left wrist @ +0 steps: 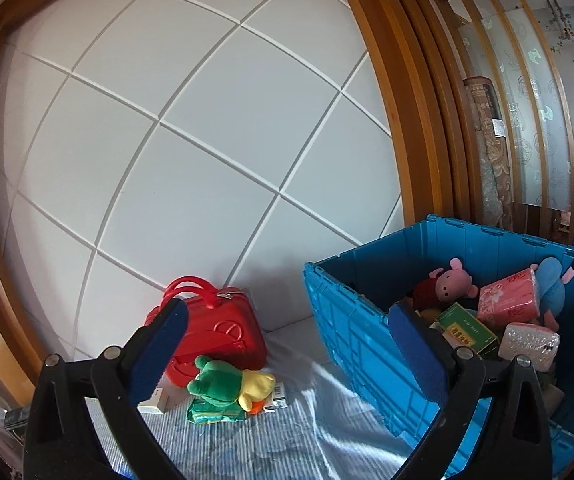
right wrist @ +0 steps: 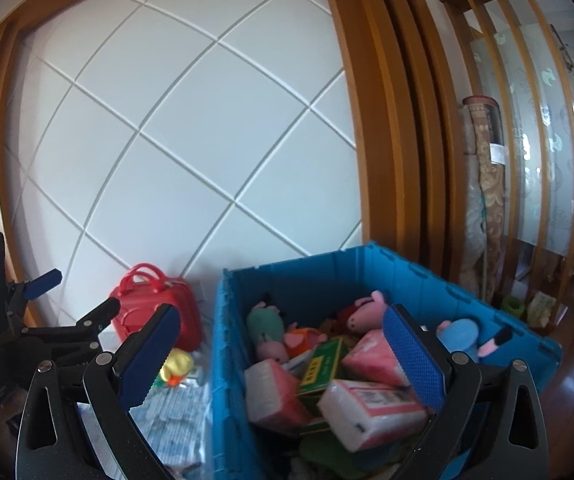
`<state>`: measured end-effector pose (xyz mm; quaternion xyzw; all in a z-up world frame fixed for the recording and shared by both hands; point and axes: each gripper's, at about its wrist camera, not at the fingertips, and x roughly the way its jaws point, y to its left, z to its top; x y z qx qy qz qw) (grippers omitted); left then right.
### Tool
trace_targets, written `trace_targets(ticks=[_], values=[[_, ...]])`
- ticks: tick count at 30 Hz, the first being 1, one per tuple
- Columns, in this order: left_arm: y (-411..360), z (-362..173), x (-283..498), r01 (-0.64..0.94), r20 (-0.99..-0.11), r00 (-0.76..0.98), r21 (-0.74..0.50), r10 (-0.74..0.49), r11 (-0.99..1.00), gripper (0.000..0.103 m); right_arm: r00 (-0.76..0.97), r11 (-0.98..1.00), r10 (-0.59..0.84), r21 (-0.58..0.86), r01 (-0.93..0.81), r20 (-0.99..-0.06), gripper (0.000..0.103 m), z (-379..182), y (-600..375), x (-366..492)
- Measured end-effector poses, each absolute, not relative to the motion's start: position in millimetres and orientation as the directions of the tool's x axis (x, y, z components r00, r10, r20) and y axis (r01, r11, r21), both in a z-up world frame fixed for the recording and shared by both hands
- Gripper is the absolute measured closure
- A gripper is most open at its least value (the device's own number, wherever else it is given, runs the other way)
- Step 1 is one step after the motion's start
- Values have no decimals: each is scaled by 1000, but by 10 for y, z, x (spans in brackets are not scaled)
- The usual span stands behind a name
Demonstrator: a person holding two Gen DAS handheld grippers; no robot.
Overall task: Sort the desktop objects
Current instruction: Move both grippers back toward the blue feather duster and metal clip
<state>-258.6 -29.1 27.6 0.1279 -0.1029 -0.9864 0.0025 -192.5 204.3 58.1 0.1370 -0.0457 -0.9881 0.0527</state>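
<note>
Lying on the striped cloth (left wrist: 287, 432) in front of you is a green frog plush (left wrist: 217, 380), pressed against a yellow duck plush (left wrist: 257, 386); both rest on a green packet (left wrist: 211, 414) and some small white boxes (left wrist: 155, 402). Just behind them, against the white panelled wall (left wrist: 191, 140), the red handbag-style case (left wrist: 211, 332) stands upright with its handles up.

To the right of that pile sits your blue crate (left wrist: 351, 320), open-topped and already crowded: a pink pig plush (right wrist: 363, 312), a green-dressed pig plush (right wrist: 265, 328), a blue plush (right wrist: 461, 334), a green box (right wrist: 321, 364) and several pink tissue packs (right wrist: 371, 408) lie heaped together inside.

Your left gripper (left wrist: 287, 344) hangs above the cloth with its blue-padded fingers (left wrist: 163, 348) spread wide and nothing between them; the frog shows in the gap, lower down. Your right gripper (right wrist: 283, 352) hovers over the crate, its fingers (right wrist: 413, 352) likewise wide apart and holding nothing, framing the tissue packs and green box.

From the right wrist view, the left gripper appears at the far left edge, beside the red case.

Beyond the crate, a wooden frame (left wrist: 403, 100) and a slatted frosted-glass partition (left wrist: 527, 100) border the wall.
</note>
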Motion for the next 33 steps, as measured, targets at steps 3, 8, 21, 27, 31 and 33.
trace_targets(ticks=[3,8,21,27,31,33], values=[[-570,247,-2531,-11,-257,-966,196,-40,-981,1,-954,-989,-124,107,98,-273,0,571,1776,-1904],[-1006,180,-2376,-4,-253,-966,199,-48,-980,1,-954,-989,-123,109,96,-272,0,519,1314,-1770],[-2071,-418,-1994,12,-307,-947,251,-92,-968,1,-921,-988,-140,114,105,-365,0,59,287,-1576],[-2571,-944,-1813,82,-355,-917,279,-182,-957,1,-869,-984,-177,89,153,-462,0,-394,6,-1750],[-2842,-1315,-1679,121,-413,-881,279,-232,-953,1,-828,-972,-226,65,225,-513,0,-764,-111,-1903],[-2930,-1518,-1633,127,-454,-856,278,-247,-952,1,-787,-959,-258,50,278,-561,0,-1021,-180,-2003]])
